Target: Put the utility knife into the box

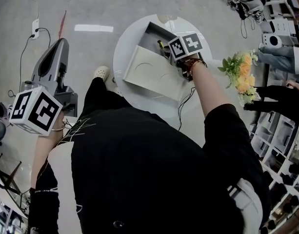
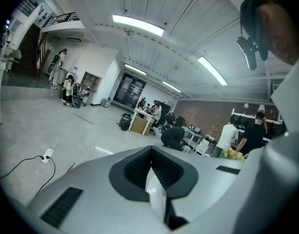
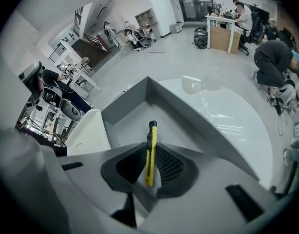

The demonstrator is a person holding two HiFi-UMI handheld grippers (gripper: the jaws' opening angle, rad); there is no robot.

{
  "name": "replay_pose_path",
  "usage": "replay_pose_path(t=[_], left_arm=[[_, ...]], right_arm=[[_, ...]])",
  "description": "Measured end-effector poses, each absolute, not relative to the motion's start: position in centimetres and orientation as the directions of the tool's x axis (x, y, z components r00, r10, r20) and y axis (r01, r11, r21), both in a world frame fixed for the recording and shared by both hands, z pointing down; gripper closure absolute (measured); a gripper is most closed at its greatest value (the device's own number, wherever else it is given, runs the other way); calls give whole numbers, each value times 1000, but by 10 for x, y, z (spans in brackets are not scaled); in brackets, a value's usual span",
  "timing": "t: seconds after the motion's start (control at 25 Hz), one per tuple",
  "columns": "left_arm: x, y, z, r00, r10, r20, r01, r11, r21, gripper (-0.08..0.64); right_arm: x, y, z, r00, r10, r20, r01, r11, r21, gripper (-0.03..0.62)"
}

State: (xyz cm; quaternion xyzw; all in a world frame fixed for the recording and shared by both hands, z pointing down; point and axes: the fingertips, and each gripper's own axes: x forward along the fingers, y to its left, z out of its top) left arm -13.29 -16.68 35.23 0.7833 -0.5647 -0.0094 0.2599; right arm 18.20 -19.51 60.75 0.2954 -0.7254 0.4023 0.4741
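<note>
A yellow utility knife (image 3: 150,145) stands nearly upright between the jaws of my right gripper (image 3: 150,156), which is shut on it. Its tip points into the open grey box (image 3: 132,116), over the box's far corner. In the head view the right gripper (image 1: 184,47) hovers over the box (image 1: 154,38) on a round white table (image 1: 208,89), and the knife (image 1: 161,45) shows as a small yellow sliver. The box's pale lid (image 1: 151,74) lies open toward me. My left gripper (image 1: 34,110) hangs low at the left, well away from the table. Its jaws (image 2: 151,177) are shut with nothing held.
A grey handheld vacuum (image 1: 54,65) stands on the floor at the left. A bunch of orange and yellow flowers (image 1: 242,74) is just right of the table. A cable (image 1: 186,104) runs off the table's near edge. Shelves (image 1: 281,145) line the right side.
</note>
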Motion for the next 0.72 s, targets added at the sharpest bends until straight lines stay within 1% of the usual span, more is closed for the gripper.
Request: replay_pose_path(t=[0.72], left_arm=[[-131, -173, 358, 356, -888, 291, -883, -218, 416, 549]], right_arm=[[186, -191, 620, -362, 22, 932, -817, 474, -329, 528]])
